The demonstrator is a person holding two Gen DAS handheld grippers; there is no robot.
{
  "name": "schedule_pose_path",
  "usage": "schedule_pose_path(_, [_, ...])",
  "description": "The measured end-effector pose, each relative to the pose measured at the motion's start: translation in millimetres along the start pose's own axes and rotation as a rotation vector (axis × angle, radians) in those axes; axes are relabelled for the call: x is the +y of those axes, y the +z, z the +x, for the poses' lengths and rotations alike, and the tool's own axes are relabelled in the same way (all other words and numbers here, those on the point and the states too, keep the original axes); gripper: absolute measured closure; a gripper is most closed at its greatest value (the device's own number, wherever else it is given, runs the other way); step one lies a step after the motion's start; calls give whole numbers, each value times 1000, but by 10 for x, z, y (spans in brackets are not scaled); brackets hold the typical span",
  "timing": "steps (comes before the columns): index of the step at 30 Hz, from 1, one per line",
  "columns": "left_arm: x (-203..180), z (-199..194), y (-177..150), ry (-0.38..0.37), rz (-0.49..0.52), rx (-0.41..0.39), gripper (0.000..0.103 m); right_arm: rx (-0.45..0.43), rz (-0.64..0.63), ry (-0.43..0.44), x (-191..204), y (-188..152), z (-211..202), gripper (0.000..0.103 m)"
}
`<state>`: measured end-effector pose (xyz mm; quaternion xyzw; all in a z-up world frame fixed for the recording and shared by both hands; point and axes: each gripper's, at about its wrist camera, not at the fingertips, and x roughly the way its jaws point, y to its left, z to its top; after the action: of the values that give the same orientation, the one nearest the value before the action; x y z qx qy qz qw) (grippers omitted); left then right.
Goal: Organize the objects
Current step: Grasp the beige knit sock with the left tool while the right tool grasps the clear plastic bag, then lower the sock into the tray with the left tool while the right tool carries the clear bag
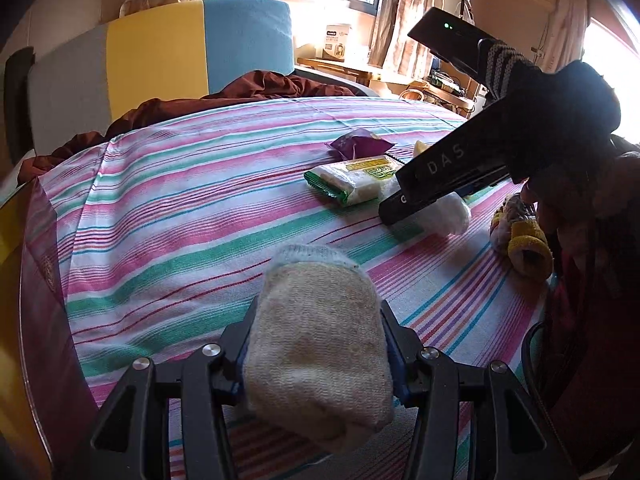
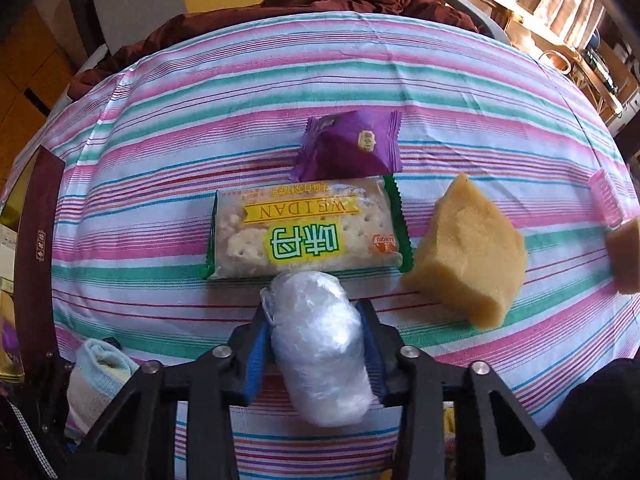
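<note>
Snacks (image 2: 308, 232): two packets, one wrapped roll (image 2: 320, 352)

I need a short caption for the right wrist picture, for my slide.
Right tongs hold a plastic-wrapped roll above the striped tablecloth, near a cracker pack, purple packet and sponge.

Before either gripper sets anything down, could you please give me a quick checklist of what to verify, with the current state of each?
1. Left gripper firmly holds the rolled sock: ok.
2. Right gripper firmly holds the plastic-wrapped bundle: ok.
3. Cloth ahead of the bundle free: not ok, cracker packet lies there.
4. Purple snack packet clear of both grippers: ok.
5. Sponge block untouched: ok.
6. Where the sock belongs: cannot tell.
</note>
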<state>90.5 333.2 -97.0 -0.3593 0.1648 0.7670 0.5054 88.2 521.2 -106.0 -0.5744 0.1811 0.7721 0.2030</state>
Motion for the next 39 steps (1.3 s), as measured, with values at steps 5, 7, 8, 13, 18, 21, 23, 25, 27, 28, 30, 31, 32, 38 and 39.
schedule_pose_path(5, [-3,4,29,6,-7,19,51,1,-8,8,-37,2,10,65])
schedule_pose_path(7, [-10,-9,41,15,-14,33,52,6,-8,17,-59,4,16,63])
schedule_pose_path(8, [-11,-24,46,19,-20,39,52,8,-7,20,-73,4,20,62])
schedule_pose_path(13, [-9,-244,89,34,-49,26,52,19,12,44,-167,19,42,60])
schedule_pose_path(18, [34,-563,211,86,-69,-29,52,22,1,40,-214,23,50,56])
schedule_pose_path(21, [146,-751,283,132,-105,-58,52,19,-14,26,-236,23,47,56])
schedule_pose_path(23, [228,-878,318,168,-123,-77,52,14,-30,11,-242,20,41,56])
schedule_pose_path(25, [321,-1013,334,204,-146,-99,52,11,-38,3,-257,14,38,56])
schedule_pose_path(27, [428,-1119,343,235,-171,-115,51,9,-34,8,-311,15,35,56])
schedule_pose_path(28, [487,-1161,338,253,-184,-119,51,9,-32,9,-308,16,33,56])
schedule_pose_path(30, [612,-1236,327,286,-211,-125,51,7,-33,6,-269,21,51,56])
schedule_pose_path(31, [677,-1276,313,299,-226,-128,51,5,-33,5,-129,27,105,56])
schedule_pose_path(32, [743,-1300,290,315,-241,-130,51,4,-32,5,-116,30,114,56])
schedule_pose_path(38, [1122,-1466,116,391,-340,-127,51,0,-32,1,-31,-2,108,56])
schedule_pose_path(39, [1175,-1491,86,404,-354,-126,51,-1,-31,2,-36,-2,109,56])
